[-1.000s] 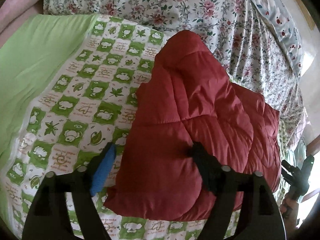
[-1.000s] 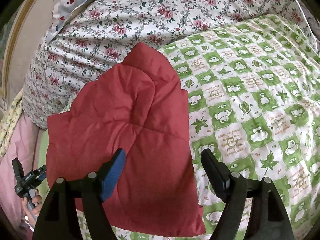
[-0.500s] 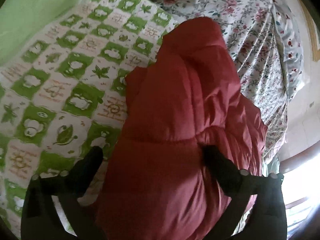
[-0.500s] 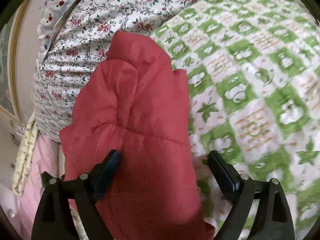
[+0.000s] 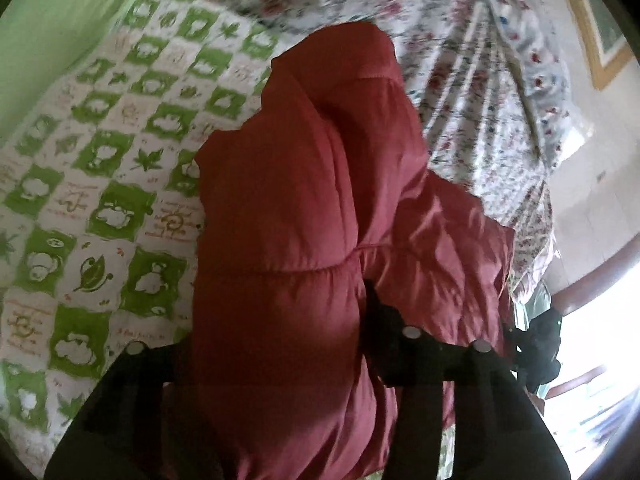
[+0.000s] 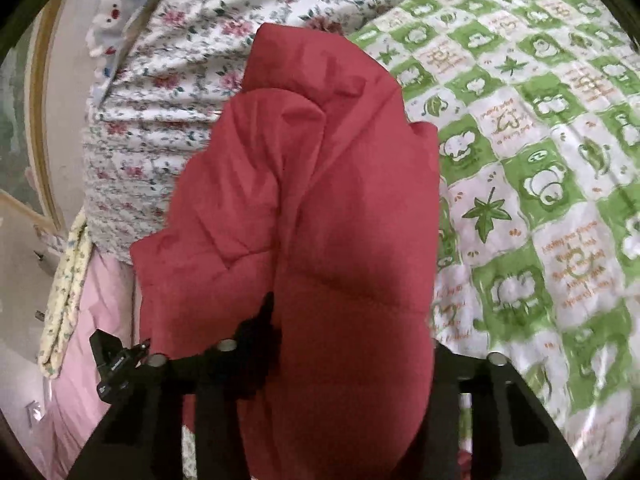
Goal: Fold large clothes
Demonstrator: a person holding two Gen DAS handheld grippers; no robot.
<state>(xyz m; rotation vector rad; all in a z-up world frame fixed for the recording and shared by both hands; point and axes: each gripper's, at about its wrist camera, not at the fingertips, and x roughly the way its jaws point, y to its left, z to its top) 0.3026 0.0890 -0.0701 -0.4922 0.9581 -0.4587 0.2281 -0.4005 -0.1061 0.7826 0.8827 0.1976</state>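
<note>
Green-and-white checked bedding (image 6: 540, 184), printed with leaf and cartoon motifs, covers most of the bed surface in both wrist views. A floral quilt (image 6: 192, 80) with pink roses lies bunched along the far edge of the bed, and a plain light-green sheet (image 5: 48, 52) shows at the upper left of the left wrist view. A pink cloth (image 6: 96, 320) lies at the lower left of the right wrist view, beside a strip of pale yellow flowered fabric (image 6: 64, 292).

The red quilted jacket (image 5: 304, 216) rests on the checked bedding with its far end against the floral quilt. It is gathered into a puffy bundle, with stitched seams running across the padding, and its near end bulges up between the fingers of both tools.

The left gripper (image 5: 276, 340) has just been closing; its jaws are clamped on the near part of the jacket. The right-hand finger (image 5: 380, 320) presses into the padding, while the other finger is hidden behind the red fabric.

The right gripper (image 6: 352, 336) has likewise just been closing and is clamped on the jacket. One dark finger (image 6: 260, 328) digs into a fold; the opposite finger is covered by fabric.

Part of the left tool is visible at the lower left of the right wrist view.
</note>
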